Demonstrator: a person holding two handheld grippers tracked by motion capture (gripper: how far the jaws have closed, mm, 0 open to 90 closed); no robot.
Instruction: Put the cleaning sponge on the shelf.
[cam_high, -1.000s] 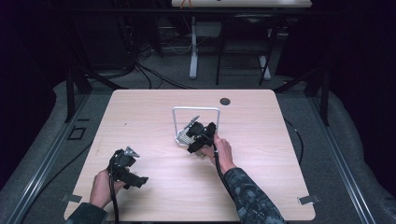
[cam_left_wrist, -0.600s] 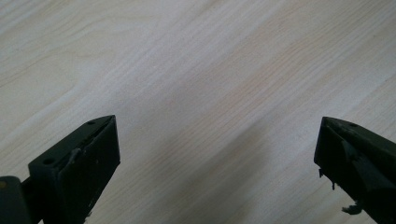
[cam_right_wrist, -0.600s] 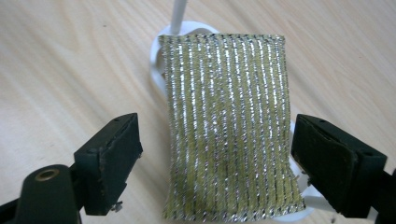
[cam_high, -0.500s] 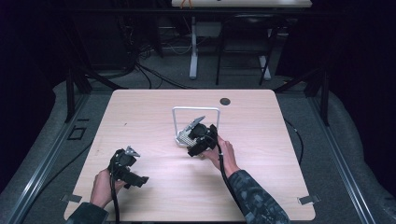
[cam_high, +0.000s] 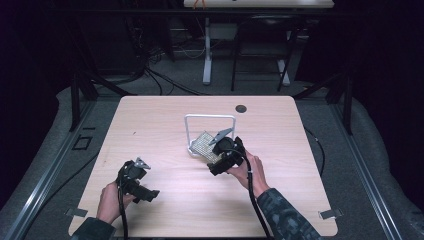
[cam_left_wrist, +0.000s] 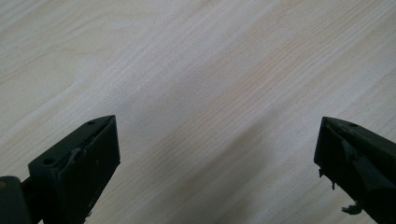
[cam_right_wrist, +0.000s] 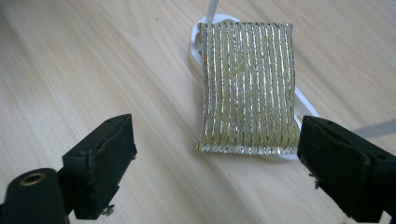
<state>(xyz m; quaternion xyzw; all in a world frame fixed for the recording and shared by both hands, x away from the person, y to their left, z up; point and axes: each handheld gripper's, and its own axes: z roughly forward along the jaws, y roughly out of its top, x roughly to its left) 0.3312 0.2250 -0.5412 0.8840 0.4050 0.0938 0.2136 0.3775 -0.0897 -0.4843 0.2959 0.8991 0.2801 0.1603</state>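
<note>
the pale wood-grain worktop (cam_high: 165, 125) with rounded corners carries everything, and a small dark round disc (cam_high: 241, 108) sits near its far edge, right of centre.

just right of the worktop's middle stands a white wire rack (cam_high: 210, 118), an upright bent frame rising from a flat white base. a rectangular scouring sponge wrapped in gold and silver ribbed mesh (cam_right_wrist: 247, 88) lies flat on that base, its near end reaching past the base toward the person; in the high view the sponge (cam_high: 204, 145) shows at the foot of the frame.

the right hand-held gripper (cam_high: 226, 152) hovers just near and right of the sponge, held in the person's right hand (cam_high: 248, 170). its jaws have just been opening and now stand wide apart, with nothing pressed between them; in the right gripper view the sponge lies ahead of the jaws, untouched.

the left hand-held gripper (cam_high: 136, 179) sits near the near left corner, well apart from the rack, in the left hand (cam_high: 109, 200). its jaws are spread wide over bare wood, gripping nothing.
</note>
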